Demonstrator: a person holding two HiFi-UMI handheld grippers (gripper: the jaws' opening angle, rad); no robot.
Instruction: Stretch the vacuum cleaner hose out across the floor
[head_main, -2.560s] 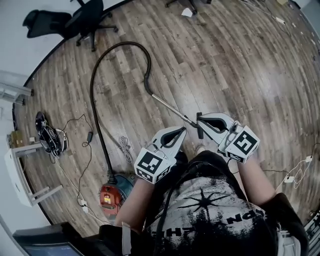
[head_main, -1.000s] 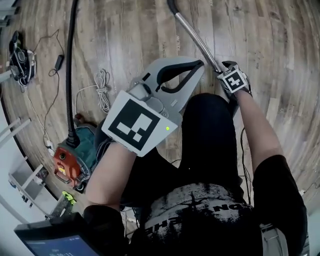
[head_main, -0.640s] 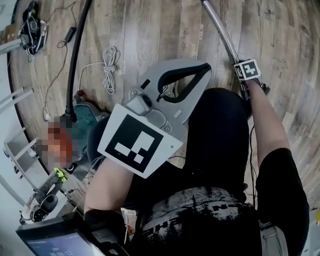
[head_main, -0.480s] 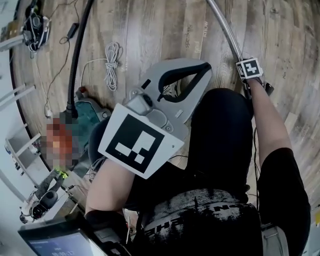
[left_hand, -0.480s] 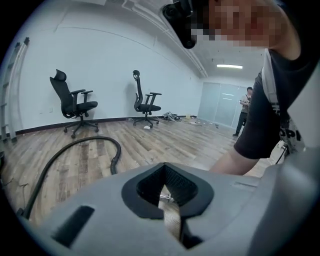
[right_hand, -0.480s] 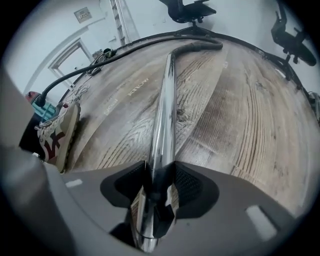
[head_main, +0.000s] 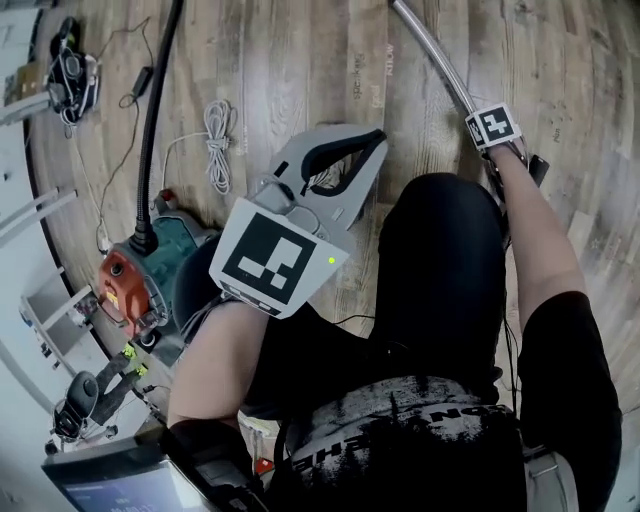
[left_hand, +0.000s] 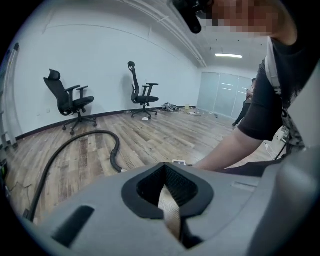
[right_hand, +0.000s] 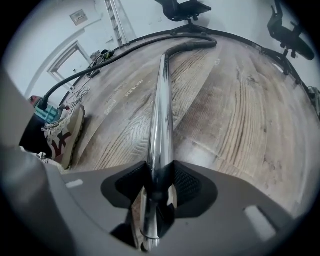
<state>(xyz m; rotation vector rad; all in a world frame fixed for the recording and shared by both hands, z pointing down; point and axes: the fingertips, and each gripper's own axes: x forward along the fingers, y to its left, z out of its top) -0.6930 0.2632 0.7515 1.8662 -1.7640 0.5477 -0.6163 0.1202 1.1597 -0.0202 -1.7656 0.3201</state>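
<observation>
Right gripper (right_hand: 157, 190) jaws, just closing, clasp the one metal wand (right_hand: 161, 110); left gripper (left_hand: 167, 192) jaws clenched empty

1. The head view looks steeply down from above the person onto the floor (head_main: 300, 60).
2. The left gripper view sits low and faces out across the room toward a chair (left_hand: 70, 100).
3. The right gripper view points down along the tube (right_hand: 161, 100), close to the floor.
4. All three views share the hose (head_main: 150, 120).
</observation>
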